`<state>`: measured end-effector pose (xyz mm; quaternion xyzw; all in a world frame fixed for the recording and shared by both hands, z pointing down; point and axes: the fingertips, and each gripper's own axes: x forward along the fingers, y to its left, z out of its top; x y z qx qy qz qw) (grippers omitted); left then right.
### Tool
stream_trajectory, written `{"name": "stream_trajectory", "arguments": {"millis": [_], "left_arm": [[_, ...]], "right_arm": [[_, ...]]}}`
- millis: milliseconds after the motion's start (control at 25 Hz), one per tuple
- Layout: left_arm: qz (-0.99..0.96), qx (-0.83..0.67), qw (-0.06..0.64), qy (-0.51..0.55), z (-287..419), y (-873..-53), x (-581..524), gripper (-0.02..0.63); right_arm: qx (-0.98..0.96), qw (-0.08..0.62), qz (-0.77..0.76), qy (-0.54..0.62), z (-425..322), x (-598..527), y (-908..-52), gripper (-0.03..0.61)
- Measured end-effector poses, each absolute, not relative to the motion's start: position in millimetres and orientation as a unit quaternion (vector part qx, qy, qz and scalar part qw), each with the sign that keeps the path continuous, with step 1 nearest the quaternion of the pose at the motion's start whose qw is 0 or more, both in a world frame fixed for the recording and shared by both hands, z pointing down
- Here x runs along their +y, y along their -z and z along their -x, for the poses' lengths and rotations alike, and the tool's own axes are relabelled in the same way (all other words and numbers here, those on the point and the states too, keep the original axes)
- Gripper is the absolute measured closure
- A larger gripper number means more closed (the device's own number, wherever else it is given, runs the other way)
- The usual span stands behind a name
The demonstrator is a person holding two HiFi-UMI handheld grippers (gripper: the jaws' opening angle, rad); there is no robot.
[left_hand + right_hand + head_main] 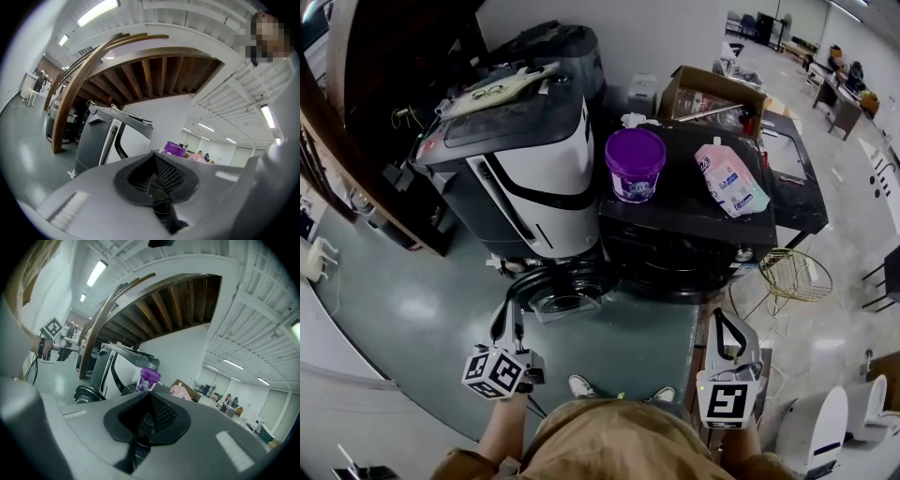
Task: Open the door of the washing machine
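Black round door (pixel 565 289) just ahead of the left gripper (pixel 508 309); right gripper (pixel 727 321) farther off, both pressed together, empty

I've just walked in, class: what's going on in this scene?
A person stands facing a black washing machine with a gripper in each hand. The left gripper and right gripper are both shut, empty and clear of the machine. Its round door looks swung open at the front. A purple tub and a pink pouch sit on top.
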<state>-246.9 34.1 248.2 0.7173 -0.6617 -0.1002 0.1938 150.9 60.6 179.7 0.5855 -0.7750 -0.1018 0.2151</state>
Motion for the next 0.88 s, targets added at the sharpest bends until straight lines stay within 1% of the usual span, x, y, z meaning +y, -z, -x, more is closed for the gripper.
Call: {"name": "stream_trajectory", "arguments": {"millis": [320, 560, 720, 880], "left_arm": [[-0.714, -0.664, 0.196, 0.105, 241.6, -249.8, 34.6, 0.554], [-0.712, -0.664, 0.201, 0.108, 241.0, -254.9, 35.1, 0.554], [-0.710, -0.666, 0.202, 0.110, 244.4, -257.3, 34.4, 0.554], [-0.708, -0.667, 0.204, 0.112, 250.3, -258.7, 34.7, 0.554]], "right_arm": [[-0.780, 0.226, -0.575, 0.101, -150.5, 58.8, -179.2, 0.574], [-0.781, 0.217, -0.575, 0.115, -149.5, 55.3, -177.0, 0.574], [-0.781, 0.246, -0.564, 0.107, -143.5, 55.2, -177.1, 0.574], [-0.782, 0.242, -0.564, 0.107, -136.1, 54.4, -175.5, 0.574]]}}
